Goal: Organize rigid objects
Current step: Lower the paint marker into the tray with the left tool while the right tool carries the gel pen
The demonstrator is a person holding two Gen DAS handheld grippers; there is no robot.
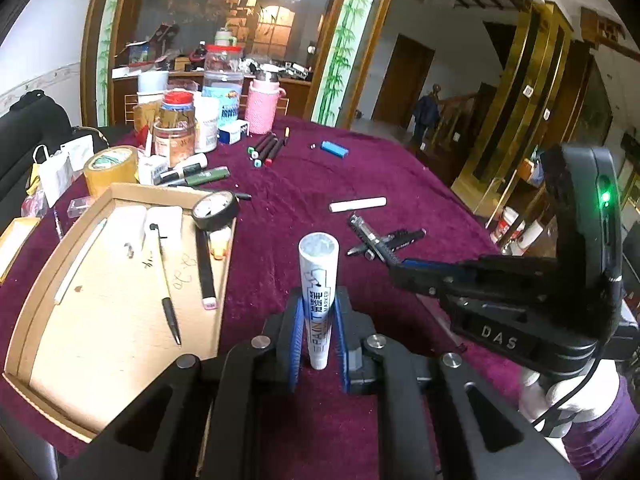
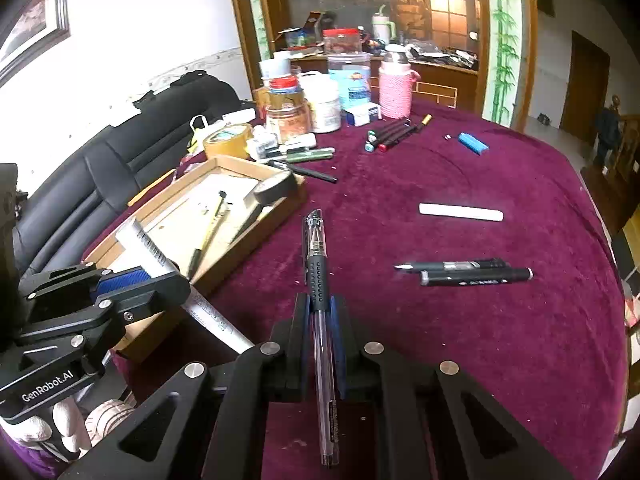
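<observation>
Step in hand, by my reading: carry phase. Both tools are loaded and nothing is released yet.

Left gripper: blue pads closed on a white paint marker, which stands lengthwise between them, cap end pointing away from the camera. In the left wrist view it sits at lower centre, just right of the cardboard tray. In the right wrist view the same marker shows at lower left, over the tray's near corner.

Right gripper: pads closed on a clear gel pen with black rubber grip, tip away from the camera, at centre frame above the maroon tablecloth.

Tray contents: a black pen, a black marker with pink end, and a roll of black tape leaning on its right rim.

Loose on the cloth: white stick, two dark pens at right of frame.

Next move, as judged: shift the left tool leftward over bare tray floor, lower, then open the pads. The right follows. The tape roll on the rim needs avoiding.
</observation>
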